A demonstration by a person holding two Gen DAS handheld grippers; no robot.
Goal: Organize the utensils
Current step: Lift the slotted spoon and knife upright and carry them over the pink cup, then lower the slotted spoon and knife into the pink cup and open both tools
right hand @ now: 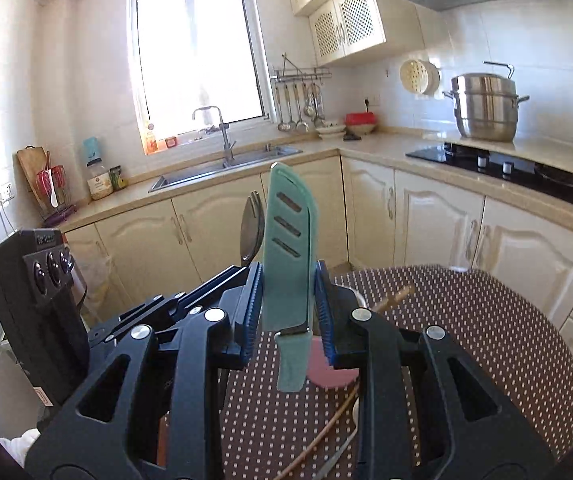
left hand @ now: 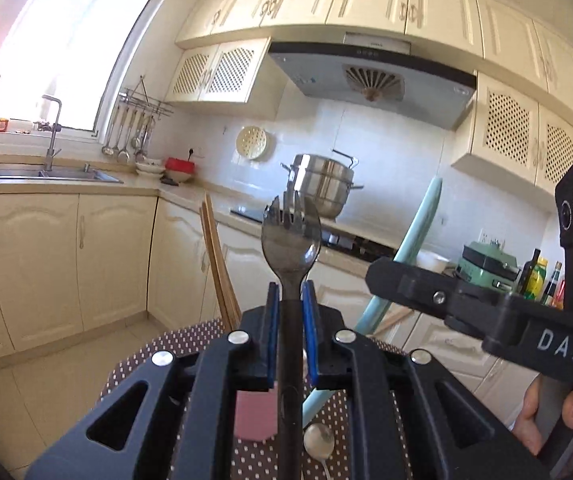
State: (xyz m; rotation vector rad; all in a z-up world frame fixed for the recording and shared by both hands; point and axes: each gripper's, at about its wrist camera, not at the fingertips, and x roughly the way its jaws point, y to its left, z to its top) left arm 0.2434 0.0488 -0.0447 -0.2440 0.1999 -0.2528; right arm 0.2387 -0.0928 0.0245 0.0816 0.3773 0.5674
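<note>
Up front in the left wrist view, the left tool [left hand: 291, 312] is clamped on the dark handle of a shiny steel spork [left hand: 291, 240], its blue pads pressing the stem from both sides so the head stands upright above the jaws. To the right, the right tool [left hand: 382, 276] reaches in from the side with a mint-green sheathed knife [left hand: 418, 240] slanting upward through it. Below lies the brown counter with white polka dots [left hand: 158, 350], where a pink flat piece [left hand: 255, 416] and a small silver spoon [left hand: 318, 442] rest. A pair of wooden chopsticks [left hand: 216, 264] stands tilted at the left

Next, in the right wrist view, the right tool [right hand: 288, 300] grips the mint-green sheathed knife [right hand: 288, 240] at the base of its slotted sheath, tip up, handle hanging below the pads. Just behind and left of the knife, the steel spork [right hand: 251, 228] shows, held up by the left tool [right hand: 242, 276]. On the dotted counter [right hand: 466, 340] beneath, the pink piece [right hand: 328, 368] lies under the jaws, near a wooden stick [right hand: 396, 296]
</note>
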